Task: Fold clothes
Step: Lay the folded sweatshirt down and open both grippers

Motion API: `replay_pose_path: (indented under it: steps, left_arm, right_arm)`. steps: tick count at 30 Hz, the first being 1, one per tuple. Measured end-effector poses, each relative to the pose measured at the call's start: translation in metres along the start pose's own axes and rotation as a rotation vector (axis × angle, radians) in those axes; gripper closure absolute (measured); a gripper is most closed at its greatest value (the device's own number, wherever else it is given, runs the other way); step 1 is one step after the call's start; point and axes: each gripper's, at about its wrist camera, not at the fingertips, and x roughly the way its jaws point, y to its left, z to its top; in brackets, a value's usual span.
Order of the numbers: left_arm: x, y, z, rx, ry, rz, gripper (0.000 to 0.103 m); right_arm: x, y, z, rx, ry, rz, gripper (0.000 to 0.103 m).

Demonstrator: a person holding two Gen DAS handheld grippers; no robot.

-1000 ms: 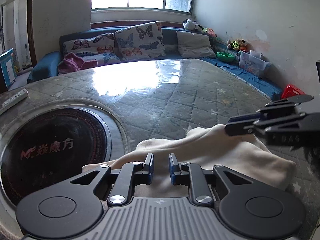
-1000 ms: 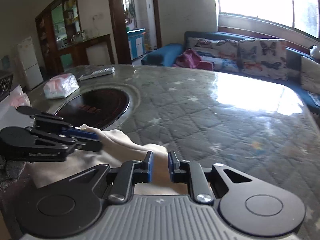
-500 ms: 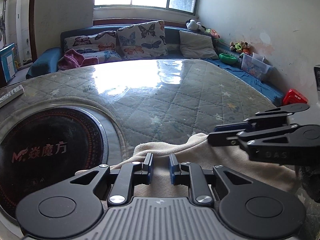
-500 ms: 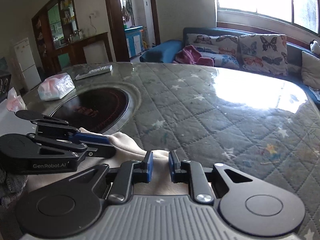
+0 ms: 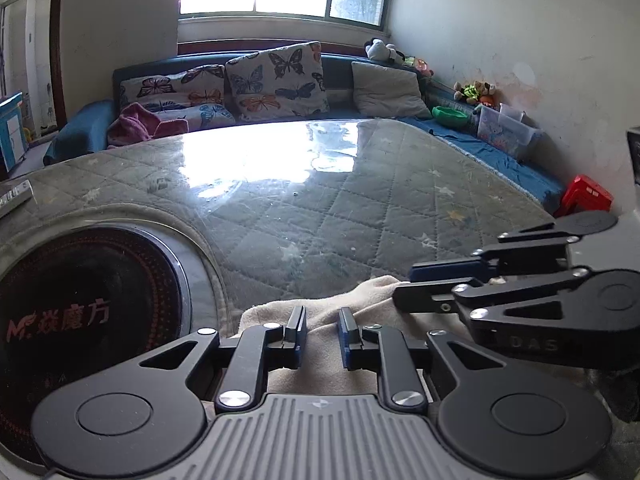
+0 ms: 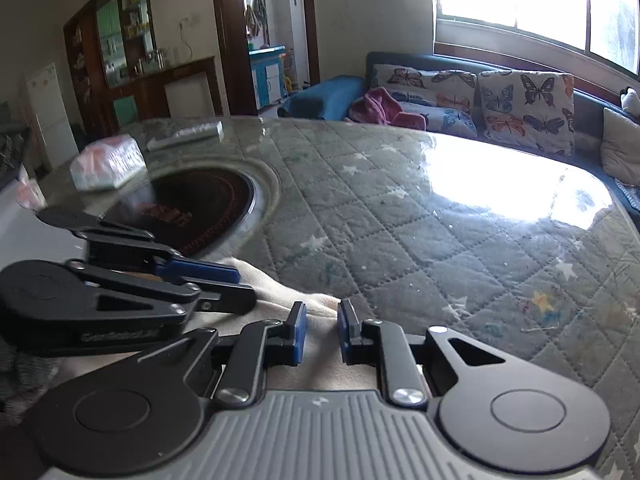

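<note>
The quilted, glass-topped counter (image 5: 360, 200) fills mid-frame, a dark round burner (image 5: 80, 312) set in at lower left; the cream garment (image 5: 332, 312) bunches at its near edge, bottom centre; the left tool (image 5: 322, 334) pinches a fold; the right tool (image 6: 322, 330) pinches the cloth too, just beside it.

Cream garment (image 5: 360, 300) on a grey-green quilted, star-dotted table cover (image 5: 360, 208); butterfly-print cushions (image 5: 276, 80) behind
</note>
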Motion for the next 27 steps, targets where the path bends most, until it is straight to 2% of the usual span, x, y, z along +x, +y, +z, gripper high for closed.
replay_pose_path:
  steps: [8, 14, 17, 19, 22, 27]
  left_arm:
    - [-0.046, 0.002, -0.013, -0.028, -0.072, -0.016, 0.084]
    - [-0.077, -0.005, -0.040, -0.025, -0.085, -0.018, 0.084]
    - [-0.083, -0.010, -0.054, -0.021, -0.087, -0.002, 0.084]
    - [-0.083, -0.010, -0.060, -0.033, -0.073, -0.003, 0.084]
    - [-0.077, -0.010, -0.071, -0.043, -0.046, 0.007, 0.084]
    - [-0.084, -0.016, -0.069, -0.037, -0.071, 0.005, 0.083]
  right_arm:
    - [-0.039, 0.017, -0.017, -0.056, -0.036, 0.047, 0.086]
    - [-0.048, 0.040, -0.036, -0.126, -0.051, 0.072, 0.085]
    - [-0.046, 0.052, -0.048, -0.141, -0.050, 0.101, 0.084]
    - [-0.044, 0.058, -0.056, -0.150, -0.050, 0.103, 0.077]
    - [-0.044, 0.066, -0.067, -0.198, -0.076, 0.073, 0.077]
    - [-0.060, 0.071, -0.070, -0.228, -0.115, 0.065, 0.076]
